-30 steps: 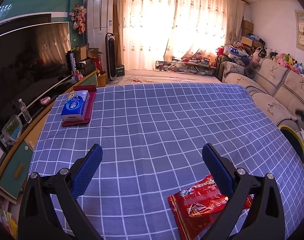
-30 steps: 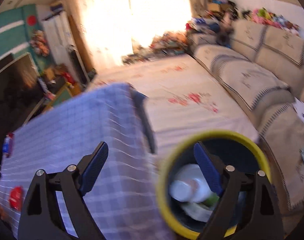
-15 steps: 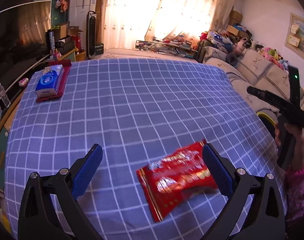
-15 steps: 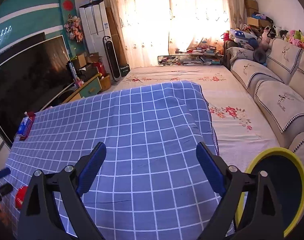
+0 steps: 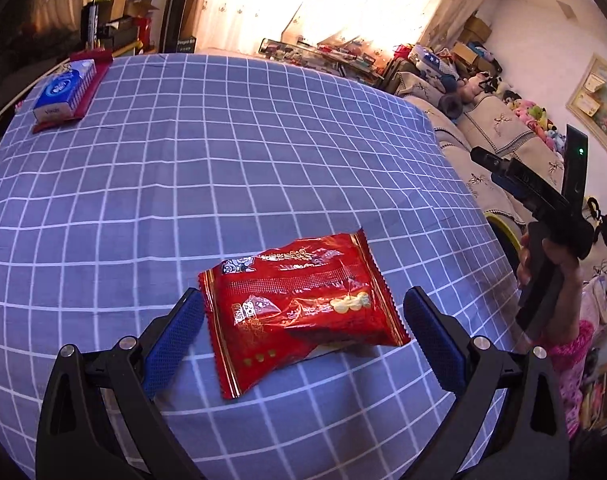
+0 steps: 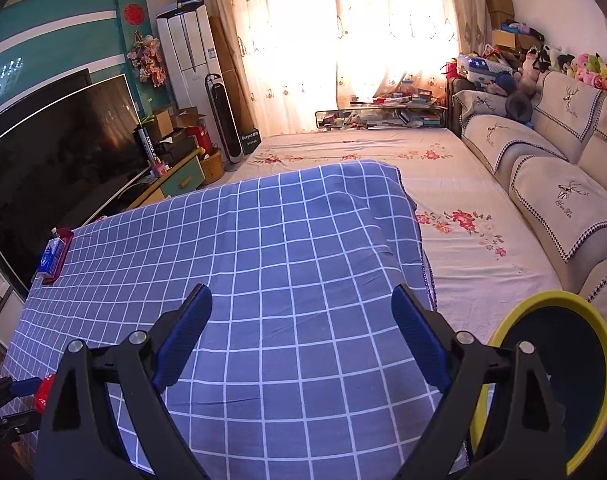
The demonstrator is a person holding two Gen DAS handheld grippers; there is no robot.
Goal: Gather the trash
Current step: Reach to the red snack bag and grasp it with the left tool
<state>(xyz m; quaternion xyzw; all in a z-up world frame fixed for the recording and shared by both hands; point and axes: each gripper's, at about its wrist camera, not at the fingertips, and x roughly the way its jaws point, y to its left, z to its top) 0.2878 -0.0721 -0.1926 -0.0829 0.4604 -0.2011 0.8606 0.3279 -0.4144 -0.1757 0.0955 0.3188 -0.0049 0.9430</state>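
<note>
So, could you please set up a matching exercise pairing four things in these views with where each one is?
Things:
1. wrapper
2. tissue pack
3. bin
4. right gripper

Places:
A. on a red tray at the table's far corner
B. beside the table, on the floor
C. between the left gripper's open fingers
D. over bare checked cloth

Pairs: 1-C, 2-A, 3-B, 4-D

I'm working in a home living room: a sofa (image 6: 559, 184) with plush toys (image 6: 591, 68) faces the television (image 6: 59, 152), curtains (image 6: 343, 40) beyond the sofa's far end.
</note>
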